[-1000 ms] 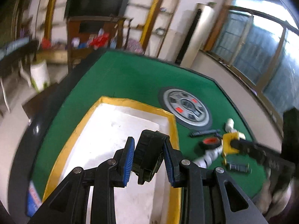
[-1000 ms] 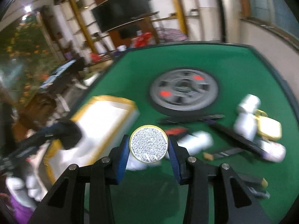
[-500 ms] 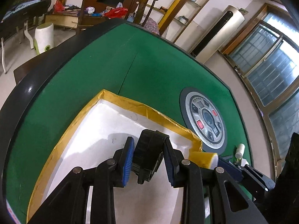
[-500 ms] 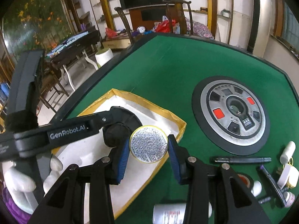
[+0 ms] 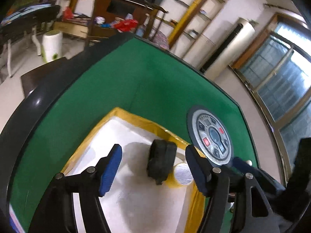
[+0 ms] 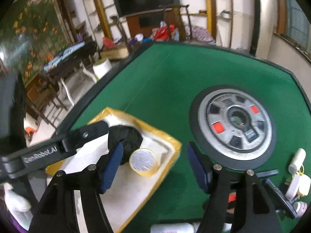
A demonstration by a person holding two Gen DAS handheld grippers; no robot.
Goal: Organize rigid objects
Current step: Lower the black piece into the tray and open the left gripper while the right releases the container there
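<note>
A white tray with a yellow rim [image 5: 140, 120] [image 6: 167, 136] lies on the green table. A black round object [image 5: 161, 159] [image 6: 130, 137] stands in its far right corner. A yellow-sided can with a white printed end [image 5: 182, 174] [image 6: 142, 161] lies beside it in the tray. My left gripper [image 5: 153, 167] is open above the tray, with the black object between its fingers but apart from them. My right gripper [image 6: 154, 167] is open, just behind the can.
A round grey and black control disc [image 6: 233, 128] [image 5: 211, 134] sits in the middle of the table. Small white bottles, a yellow piece and black sticks [image 6: 295, 182] lie at the right. A white bottle [image 6: 171, 228] lies at the near edge.
Both grippers have opened. The left let go of the black object and the right let go of the can; both now rest in the tray's far corner.
</note>
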